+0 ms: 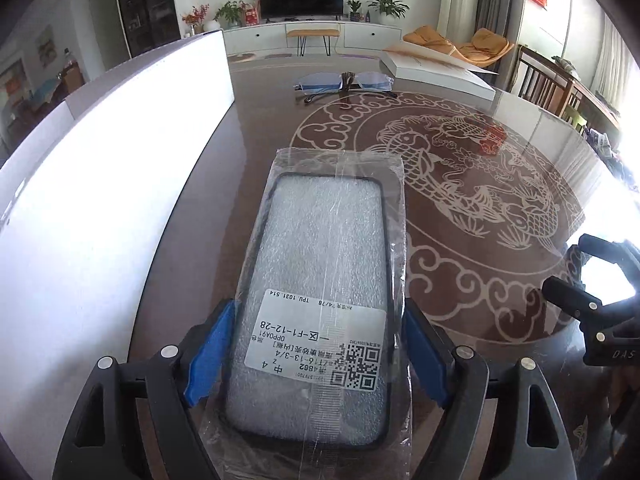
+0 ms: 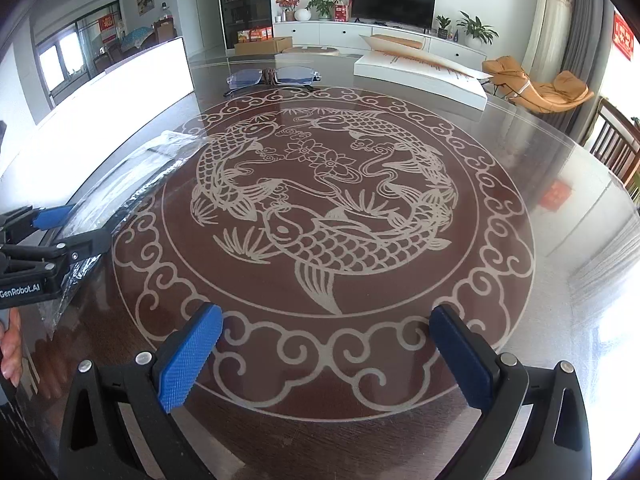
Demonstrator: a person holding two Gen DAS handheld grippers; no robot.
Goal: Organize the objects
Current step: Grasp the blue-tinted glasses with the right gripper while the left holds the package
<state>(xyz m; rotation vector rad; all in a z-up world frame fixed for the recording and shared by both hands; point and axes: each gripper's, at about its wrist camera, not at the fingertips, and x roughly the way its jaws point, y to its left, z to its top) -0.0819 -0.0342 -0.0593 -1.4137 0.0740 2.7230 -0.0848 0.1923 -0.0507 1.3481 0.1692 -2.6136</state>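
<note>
The worktop (image 2: 500, 320) under you carries a white box (image 1: 100, 208) on the left. Your left claw (image 1: 316, 360) has its blue pads at both edges of the bagged phone case (image 1: 320, 280); whether they press it, you cannot tell. Your right claw (image 2: 326, 354) is released, empty. Glasses (image 2: 274, 76) lie at the far side.

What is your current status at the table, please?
Left gripper straddles the bagged phone case, pads at its edges, grip unconfirmed. Right gripper open, empty. Glasses at far side, path clear.
</note>
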